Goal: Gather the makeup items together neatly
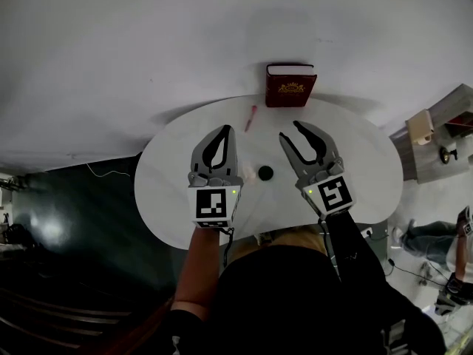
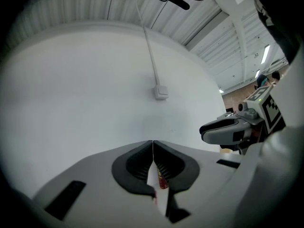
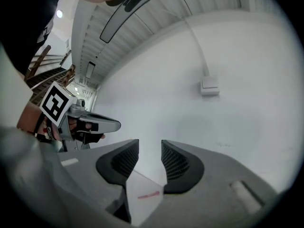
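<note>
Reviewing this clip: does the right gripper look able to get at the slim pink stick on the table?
Probably yes. The right gripper is open and empty, and the pink stick lies alone on the white table, apart from the dark red box.

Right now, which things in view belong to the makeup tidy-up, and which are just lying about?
Job: slim pink stick; small black round pot; small pale round item; probably the dark red gold-crested box.
Lying about: tan box off the table, at the right.
</note>
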A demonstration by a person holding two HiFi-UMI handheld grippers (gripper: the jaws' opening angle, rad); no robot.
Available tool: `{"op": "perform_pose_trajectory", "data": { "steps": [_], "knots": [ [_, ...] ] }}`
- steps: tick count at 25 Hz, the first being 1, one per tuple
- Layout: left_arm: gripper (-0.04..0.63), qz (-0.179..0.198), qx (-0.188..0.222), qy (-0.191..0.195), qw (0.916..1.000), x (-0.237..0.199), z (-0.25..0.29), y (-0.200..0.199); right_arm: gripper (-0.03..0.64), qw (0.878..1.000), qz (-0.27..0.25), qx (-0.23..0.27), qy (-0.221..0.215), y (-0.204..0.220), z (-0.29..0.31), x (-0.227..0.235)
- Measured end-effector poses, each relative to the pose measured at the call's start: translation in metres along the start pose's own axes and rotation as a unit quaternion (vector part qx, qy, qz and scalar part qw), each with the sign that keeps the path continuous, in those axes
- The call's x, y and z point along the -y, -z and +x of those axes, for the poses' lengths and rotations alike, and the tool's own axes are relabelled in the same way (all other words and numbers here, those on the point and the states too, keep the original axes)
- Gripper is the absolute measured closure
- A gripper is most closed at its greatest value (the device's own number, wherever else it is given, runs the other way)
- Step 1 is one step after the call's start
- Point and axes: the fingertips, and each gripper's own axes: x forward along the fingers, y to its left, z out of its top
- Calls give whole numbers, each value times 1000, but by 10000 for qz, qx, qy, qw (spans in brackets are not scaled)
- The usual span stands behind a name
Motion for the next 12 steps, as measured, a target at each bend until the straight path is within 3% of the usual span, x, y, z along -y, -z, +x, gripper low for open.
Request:
{"op": "perform_pose_trajectory", "data": {
  "steps": [6,12],
  "knots": [
    [588,30,-3,-176,9998,0,-3,-2,472,9997,-16,59,-229,0,-1,-3],
    [588,75,-83,-771,9970,-12,-15,-3,472,9962,200,130,-839,4,8,-12]
  ]
}}
